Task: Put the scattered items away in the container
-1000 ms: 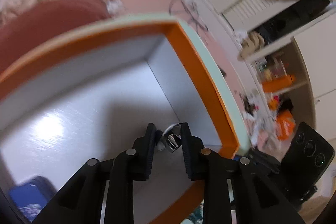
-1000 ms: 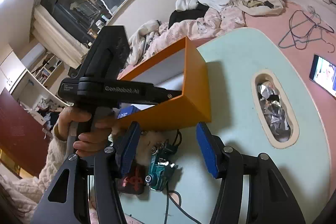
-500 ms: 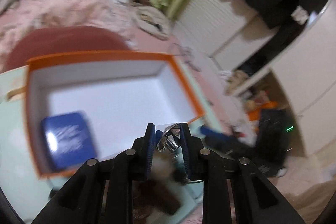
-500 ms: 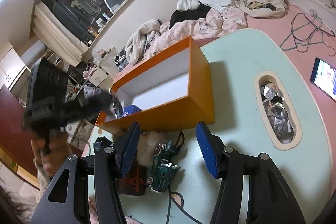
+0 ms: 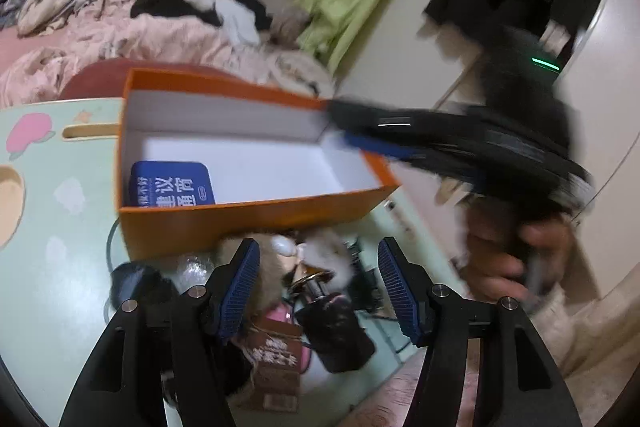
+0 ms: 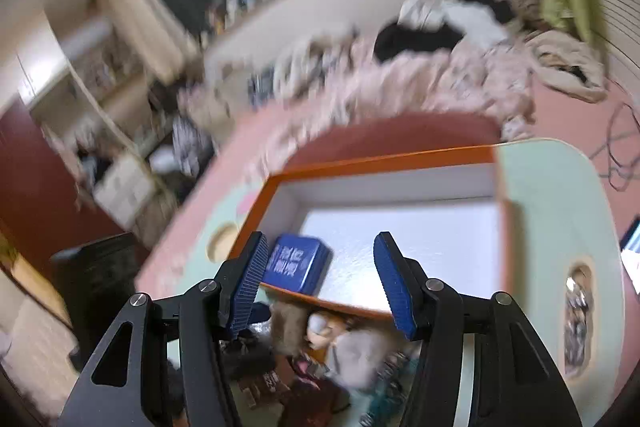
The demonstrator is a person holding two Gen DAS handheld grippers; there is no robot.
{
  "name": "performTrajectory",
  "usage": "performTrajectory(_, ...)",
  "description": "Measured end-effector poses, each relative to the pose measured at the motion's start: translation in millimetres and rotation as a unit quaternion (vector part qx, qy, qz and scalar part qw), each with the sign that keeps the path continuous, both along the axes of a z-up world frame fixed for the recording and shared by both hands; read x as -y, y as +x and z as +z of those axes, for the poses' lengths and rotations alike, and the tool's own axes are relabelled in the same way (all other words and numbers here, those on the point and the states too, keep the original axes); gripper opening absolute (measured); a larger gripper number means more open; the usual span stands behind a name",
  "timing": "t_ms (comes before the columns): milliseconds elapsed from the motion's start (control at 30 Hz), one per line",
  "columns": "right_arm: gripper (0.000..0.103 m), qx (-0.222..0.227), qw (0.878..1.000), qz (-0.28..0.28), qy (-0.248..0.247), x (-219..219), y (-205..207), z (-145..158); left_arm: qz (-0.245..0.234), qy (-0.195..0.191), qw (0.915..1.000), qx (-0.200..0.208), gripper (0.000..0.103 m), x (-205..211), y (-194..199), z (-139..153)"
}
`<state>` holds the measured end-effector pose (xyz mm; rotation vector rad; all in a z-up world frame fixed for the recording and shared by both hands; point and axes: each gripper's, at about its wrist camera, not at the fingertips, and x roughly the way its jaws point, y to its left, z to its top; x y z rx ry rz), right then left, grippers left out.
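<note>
The orange box (image 5: pixel 248 211) with a white inside stands on the pale green table; a blue packet (image 5: pixel 170 185) lies in its near left corner. My left gripper (image 5: pixel 318 287) is open and empty above a pile of scattered items: a furry plush (image 5: pixel 280 251), a shiny metal piece (image 5: pixel 314 281), a brown packet (image 5: pixel 276 355). In the right wrist view my right gripper (image 6: pixel 318 281) is open and empty, over the box's front edge (image 6: pixel 340 305), with the blue packet (image 6: pixel 298 263) between its fingers. The right gripper shows blurred over the box's right end (image 5: pixel 440 143).
The green table (image 5: pixel 48 267) has a slot and cartoon prints at the left. A foil-filled oval hole (image 6: pixel 578 315) lies at the table's right side. A bed with heaped clothes (image 5: pixel 160 27) lies behind. A black cable (image 5: pixel 110 243) curls beside the box.
My left gripper pulled back out of the box and opened; the metal piece it held now lies among the pile. My right gripper swung up over the box.
</note>
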<state>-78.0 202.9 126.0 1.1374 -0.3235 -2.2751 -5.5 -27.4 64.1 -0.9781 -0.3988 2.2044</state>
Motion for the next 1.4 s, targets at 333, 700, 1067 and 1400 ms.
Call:
performTrajectory(333,0.064,0.164,0.978,0.057,0.112,104.4,-55.6,-68.6,0.090,0.040,0.9946,-0.031,0.060,64.4,16.0,7.2)
performTrajectory(700,0.070,0.083,0.956,0.011,0.280,102.6,-55.9,-65.4,0.077,0.059,0.9940,-0.050,0.060,67.6,22.4,11.2)
performTrajectory(1067,0.067,0.028,0.989,-0.044,0.140,49.0,-47.5,-38.5,0.088,0.063,0.9933,-0.041,0.060,73.8,19.3,9.2)
performTrajectory(1400,0.031,-0.028,0.996,-0.047,0.074,-7.6,0.8,-6.1,0.088,0.057,0.9940,-0.031,0.063,69.0,14.5,4.6)
